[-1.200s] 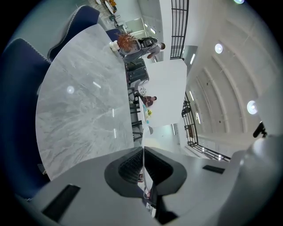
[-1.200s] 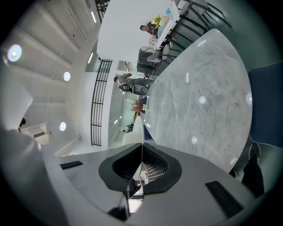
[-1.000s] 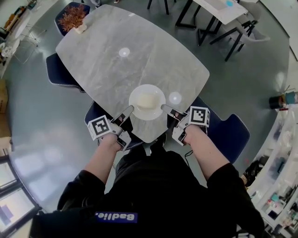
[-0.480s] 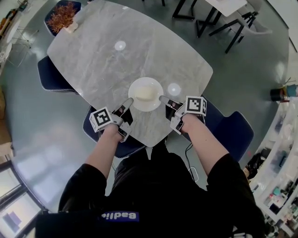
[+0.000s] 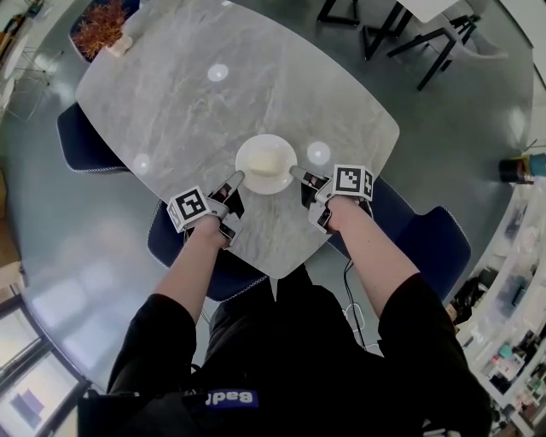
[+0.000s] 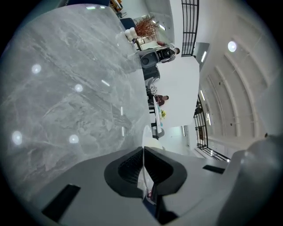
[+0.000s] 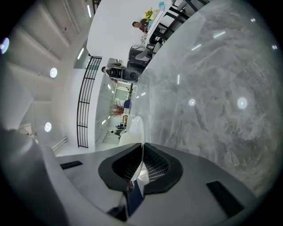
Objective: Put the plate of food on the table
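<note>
A white plate point(image 5: 266, 164) with a pale piece of food point(image 5: 265, 160) on it is over the near part of the grey marble table point(image 5: 188, 102). My left gripper point(image 5: 235, 180) is shut on the plate's left rim. My right gripper point(image 5: 296, 174) is shut on its right rim. In the left gripper view the thin white plate edge point(image 6: 143, 165) runs between the closed jaws. The right gripper view shows the same plate edge point(image 7: 140, 154) pinched between its jaws, with the table surface point(image 7: 212, 97) beside it. Whether the plate rests on the table I cannot tell.
A reddish dried plant in a small pot point(image 5: 101, 24) stands at the table's far left corner. Blue chairs point(image 5: 77, 136) sit at the left side and near side point(image 5: 431, 243). Dark-legged tables and chairs point(image 5: 409, 34) stand beyond, on the grey floor.
The plate and both grippers have moved farther in over the table, away from its near edge. Both grippers have stayed shut on the rim.
</note>
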`<action>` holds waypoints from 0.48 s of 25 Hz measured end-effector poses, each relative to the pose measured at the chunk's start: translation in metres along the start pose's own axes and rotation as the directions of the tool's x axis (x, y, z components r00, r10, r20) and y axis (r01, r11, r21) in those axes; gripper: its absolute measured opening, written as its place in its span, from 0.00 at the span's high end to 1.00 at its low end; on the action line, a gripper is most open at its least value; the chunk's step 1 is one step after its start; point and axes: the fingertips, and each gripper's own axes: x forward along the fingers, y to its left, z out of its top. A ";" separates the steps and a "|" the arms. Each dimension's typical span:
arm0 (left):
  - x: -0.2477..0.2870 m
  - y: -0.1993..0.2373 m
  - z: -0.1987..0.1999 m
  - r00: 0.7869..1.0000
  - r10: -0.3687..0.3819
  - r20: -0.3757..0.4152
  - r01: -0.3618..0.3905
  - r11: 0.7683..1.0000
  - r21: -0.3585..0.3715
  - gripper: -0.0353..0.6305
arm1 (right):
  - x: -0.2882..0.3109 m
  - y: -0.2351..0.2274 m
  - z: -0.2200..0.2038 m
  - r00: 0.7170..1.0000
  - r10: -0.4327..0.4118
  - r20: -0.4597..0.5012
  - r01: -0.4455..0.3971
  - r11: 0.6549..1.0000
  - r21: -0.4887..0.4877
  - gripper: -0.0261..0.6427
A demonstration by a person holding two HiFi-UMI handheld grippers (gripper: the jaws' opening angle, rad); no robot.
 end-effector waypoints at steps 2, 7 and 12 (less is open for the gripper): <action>0.006 0.010 0.002 1.000 0.017 -0.008 -0.017 1.000 -0.012 0.93 | 0.006 -0.009 0.003 1.000 -0.018 -0.010 0.018 1.000 0.006 0.94; 0.018 0.031 0.008 0.998 0.055 -0.018 -0.055 0.998 -0.022 0.93 | 0.017 -0.026 0.009 0.998 -0.063 -0.027 0.063 0.998 0.018 0.94; 0.024 0.043 0.008 0.996 0.084 -0.021 -0.085 0.995 -0.053 0.93 | 0.023 -0.037 0.010 0.993 -0.108 -0.049 0.110 0.993 0.042 0.94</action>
